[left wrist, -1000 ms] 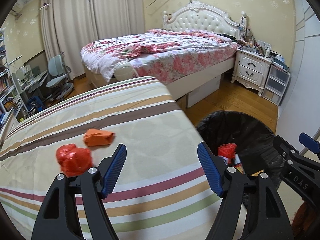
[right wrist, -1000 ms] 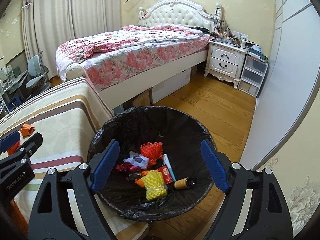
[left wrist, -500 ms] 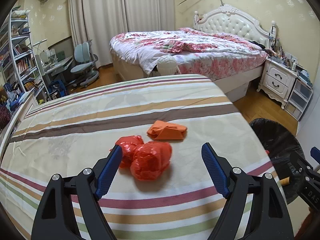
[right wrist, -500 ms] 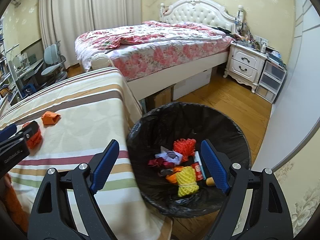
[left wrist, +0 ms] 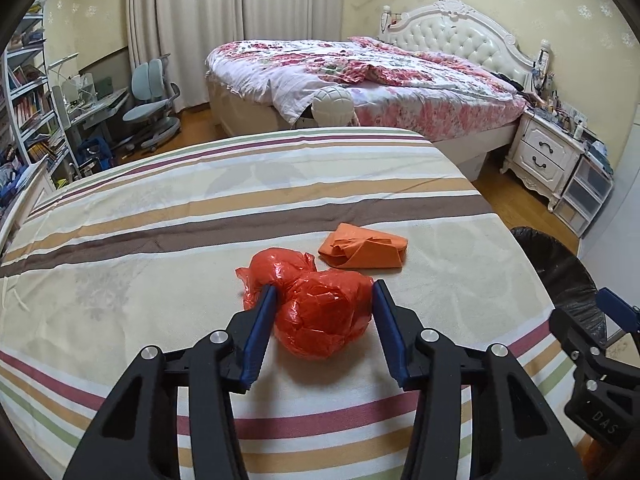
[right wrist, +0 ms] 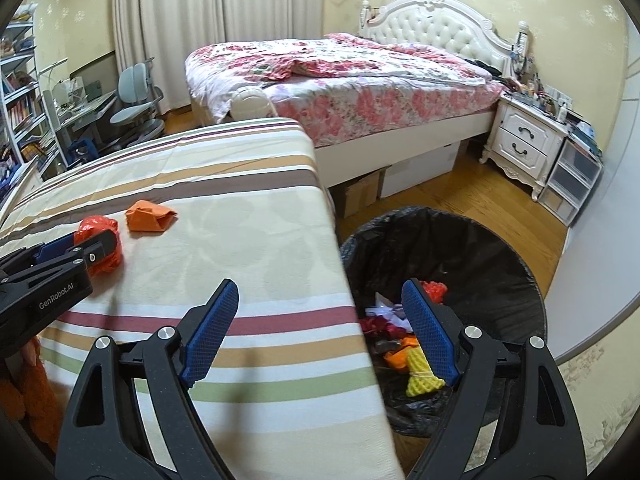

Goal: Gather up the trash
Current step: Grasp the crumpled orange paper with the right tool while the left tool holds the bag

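- Crumpled red plastic bag (left wrist: 320, 312) lay on the striped bedsheet (left wrist: 200, 216), my left hand-held gripper (left wrist: 324, 300) closing around it, blue pads touching its sides.
- My right hand-held gripper (right wrist: 320, 300) hung spread beside the black-lined bin (right wrist: 500, 256).

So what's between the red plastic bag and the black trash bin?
Only bare striped bedsheet. The right wrist view shows nothing lying between the red plastic bag and the trash bin.
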Motion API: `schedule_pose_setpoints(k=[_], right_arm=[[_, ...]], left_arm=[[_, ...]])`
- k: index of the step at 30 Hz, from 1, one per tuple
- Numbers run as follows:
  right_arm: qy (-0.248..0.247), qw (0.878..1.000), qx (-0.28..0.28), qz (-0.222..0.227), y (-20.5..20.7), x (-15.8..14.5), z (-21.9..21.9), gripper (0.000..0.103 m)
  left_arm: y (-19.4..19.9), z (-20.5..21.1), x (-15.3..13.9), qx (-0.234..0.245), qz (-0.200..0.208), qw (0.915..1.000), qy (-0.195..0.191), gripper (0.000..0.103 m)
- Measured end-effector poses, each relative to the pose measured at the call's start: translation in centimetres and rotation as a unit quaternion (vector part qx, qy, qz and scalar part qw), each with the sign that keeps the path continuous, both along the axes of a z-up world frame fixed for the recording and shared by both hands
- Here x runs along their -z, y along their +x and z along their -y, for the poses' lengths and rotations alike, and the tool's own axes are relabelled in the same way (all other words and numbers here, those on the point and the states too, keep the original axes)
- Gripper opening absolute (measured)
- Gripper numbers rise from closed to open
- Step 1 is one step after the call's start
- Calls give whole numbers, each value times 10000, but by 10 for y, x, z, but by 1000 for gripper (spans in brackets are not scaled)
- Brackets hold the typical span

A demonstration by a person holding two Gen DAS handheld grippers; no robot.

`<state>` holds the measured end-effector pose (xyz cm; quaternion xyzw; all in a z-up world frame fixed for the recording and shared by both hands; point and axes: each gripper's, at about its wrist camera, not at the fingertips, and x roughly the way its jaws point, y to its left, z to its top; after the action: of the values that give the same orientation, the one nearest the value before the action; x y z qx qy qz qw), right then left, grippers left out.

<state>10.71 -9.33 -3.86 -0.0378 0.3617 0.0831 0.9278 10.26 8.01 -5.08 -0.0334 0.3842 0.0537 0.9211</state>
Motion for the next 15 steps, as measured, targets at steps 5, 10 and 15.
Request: schedule_pose_setpoints(k=[5, 10, 15], right_arm=[[-35, 9996, -279, -49, 3, 0, -23, 82], [-108, 9976, -667, -141, 10, 3, -55, 82], [-86, 9946, -981, -326, 18, 6, -83, 82]], left_arm=[[-10, -18, -4, -84, 68, 9999, -66, 47], [-18, -48, -6, -338, 89, 9994, -70, 47], [-27, -75, -9, -592, 117, 9982, 60, 47]])
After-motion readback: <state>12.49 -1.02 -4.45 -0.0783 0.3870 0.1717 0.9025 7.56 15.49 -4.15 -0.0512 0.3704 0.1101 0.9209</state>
